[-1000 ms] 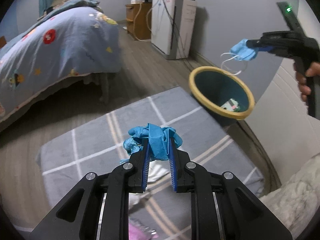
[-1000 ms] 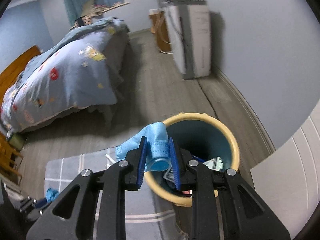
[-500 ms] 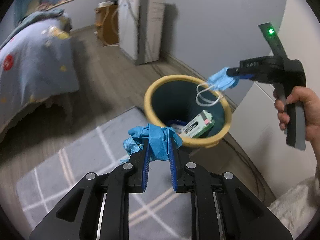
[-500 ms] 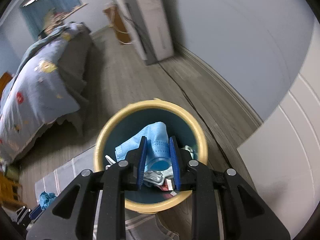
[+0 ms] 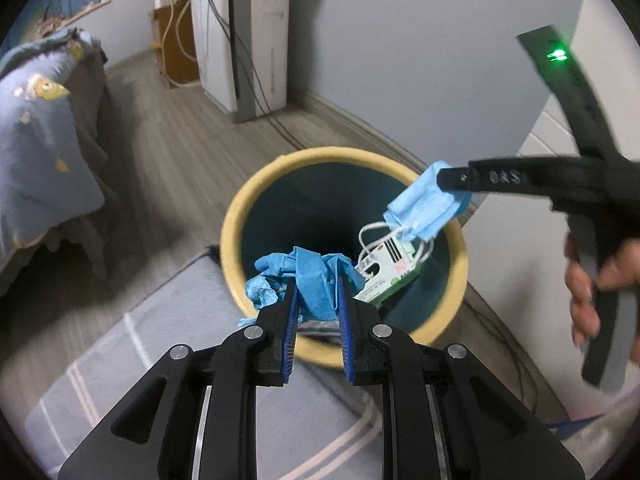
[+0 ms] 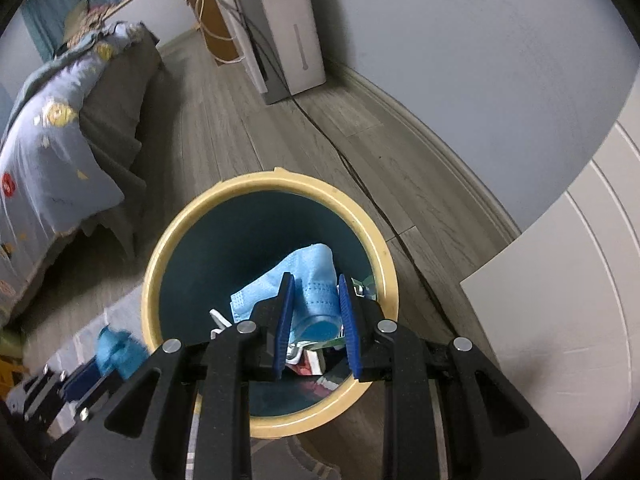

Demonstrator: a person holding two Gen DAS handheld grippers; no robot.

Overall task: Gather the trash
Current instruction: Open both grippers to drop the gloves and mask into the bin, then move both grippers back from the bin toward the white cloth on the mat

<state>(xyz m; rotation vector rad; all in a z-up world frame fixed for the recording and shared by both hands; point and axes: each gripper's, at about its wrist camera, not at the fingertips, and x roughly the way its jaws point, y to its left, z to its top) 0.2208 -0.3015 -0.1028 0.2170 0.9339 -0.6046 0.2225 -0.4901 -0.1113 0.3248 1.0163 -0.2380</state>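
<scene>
The left gripper (image 5: 316,300) squeezes a blue glove (image 5: 308,280) at the bin (image 6: 360,216) rim. The right gripper (image 6: 314,304) pinches a mask (image 6: 304,280) over the bin (a box (image 5: 386,276) inside). A bed (image 6: 48,152) stands near.

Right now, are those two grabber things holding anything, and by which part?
Yes. The left gripper pinches a crumpled blue glove around its bunched middle; the right gripper clamps a light-blue face mask near one end, both above the bin.

Bed (image 6: 52,152), white appliance (image 6: 288,28), grey rug (image 5: 120,360).
</scene>
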